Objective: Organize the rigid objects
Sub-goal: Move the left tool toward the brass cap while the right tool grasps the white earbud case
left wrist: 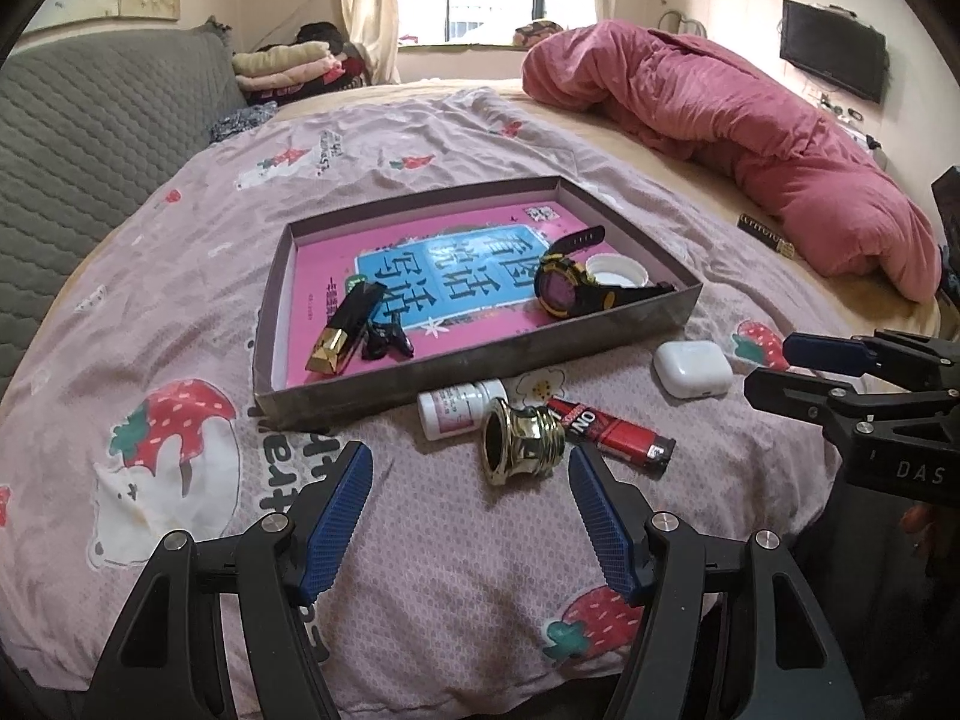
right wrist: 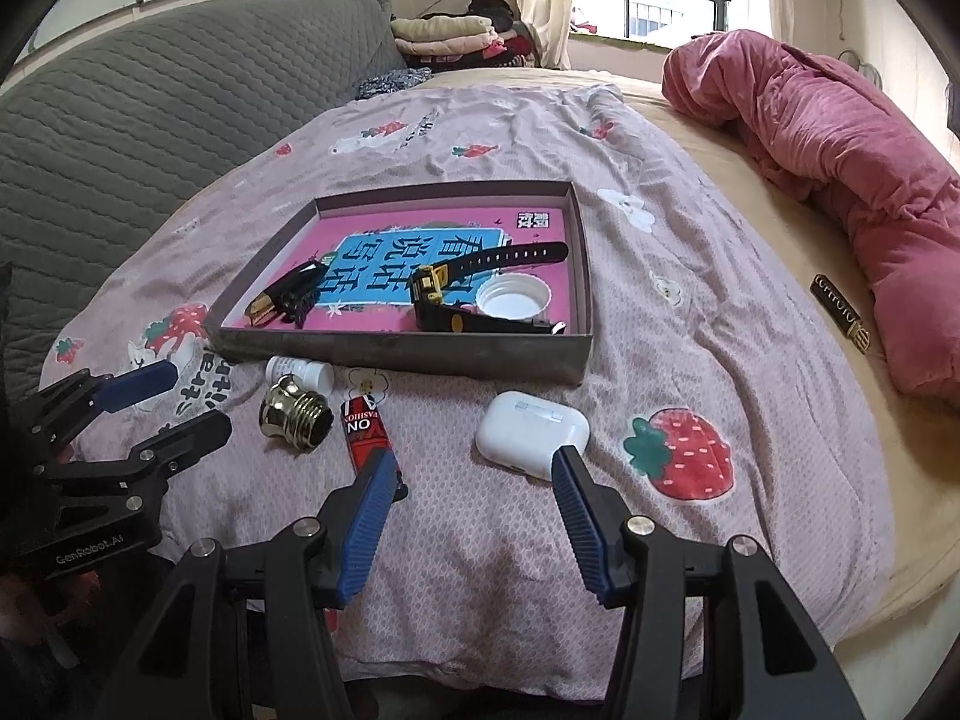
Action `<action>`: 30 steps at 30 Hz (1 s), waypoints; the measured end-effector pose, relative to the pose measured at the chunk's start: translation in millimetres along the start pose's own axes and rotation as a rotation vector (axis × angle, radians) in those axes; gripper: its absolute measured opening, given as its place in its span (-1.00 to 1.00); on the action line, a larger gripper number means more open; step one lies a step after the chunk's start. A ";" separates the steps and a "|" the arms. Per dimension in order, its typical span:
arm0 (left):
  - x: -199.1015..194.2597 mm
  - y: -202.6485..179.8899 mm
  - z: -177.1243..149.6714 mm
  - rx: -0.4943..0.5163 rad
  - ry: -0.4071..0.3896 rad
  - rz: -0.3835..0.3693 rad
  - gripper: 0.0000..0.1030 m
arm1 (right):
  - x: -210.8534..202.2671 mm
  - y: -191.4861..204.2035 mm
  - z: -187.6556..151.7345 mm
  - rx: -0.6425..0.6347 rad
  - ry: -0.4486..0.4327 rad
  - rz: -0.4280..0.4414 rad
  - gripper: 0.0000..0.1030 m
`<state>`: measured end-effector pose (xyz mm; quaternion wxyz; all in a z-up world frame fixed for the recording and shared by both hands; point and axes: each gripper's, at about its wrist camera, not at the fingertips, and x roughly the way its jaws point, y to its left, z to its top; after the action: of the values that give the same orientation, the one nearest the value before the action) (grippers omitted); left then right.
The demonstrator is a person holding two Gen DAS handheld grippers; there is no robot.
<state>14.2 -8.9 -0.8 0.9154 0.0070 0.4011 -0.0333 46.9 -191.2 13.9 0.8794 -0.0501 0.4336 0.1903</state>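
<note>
Both grippers hovered low over the pink strawberry bedsheet (left wrist: pixel 468 570), nothing gripped. Left gripper (left wrist: pixel 468 468) had jaws spread wide, empty, w/ the gold threaded cap (left wrist: pixel 521 438) just ahead of its right fingertip. The cap lay on its side, its dark open mouth facing the left wrist cam. Right gripper (right wrist: pixel 477 465) was also released, jaws apart; right fingertip just beside the white earbud case (right wrist: pixel 531 433), left fingertip over the red lighter (right wrist: pixel 367 429).

Lighter's long axis ran roughly front-to-back, one end near the box, the other under the blue pad. White pill bottle (left wrist: pixel 459 411) lay on its side along the box's near wall. Shallow grey box (left wrist: pixel 474 369) sat mid-bed w/ a pink book (left wrist: pixel 480 324) flat inside. On it: black-yellow watch (left wrist: pixel 567 291), strap stretched toward the far right corner; white lid (right wrist: pixel 513 297); black-gold lipstick (left wrist: pixel 345 330), gold end toward the near wall; small black clip (left wrist: pixel 387 342). Well apart, a black-gold bar (right wrist: pixel 840 312) lay beside the red quilt (right wrist: pixel 840 138).
</note>
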 end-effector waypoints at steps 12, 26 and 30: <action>11.4 -3.1 -3.8 -0.005 0.034 -0.026 0.35 | 13.1 -2.6 -4.7 0.013 0.032 -0.002 0.05; 26.6 -6.3 -3.5 -0.016 0.059 -0.042 0.35 | 25.7 -6.5 -6.8 0.029 0.050 -0.006 0.05; 29.6 -8.5 -3.1 -0.015 0.063 -0.045 0.35 | 28.9 -7.7 -6.7 0.033 0.052 -0.011 0.05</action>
<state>31.3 -18.9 -24.6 0.9014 -0.0079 0.4299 -0.0504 60.8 -191.7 -13.5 0.8695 -0.0432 0.4592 0.1768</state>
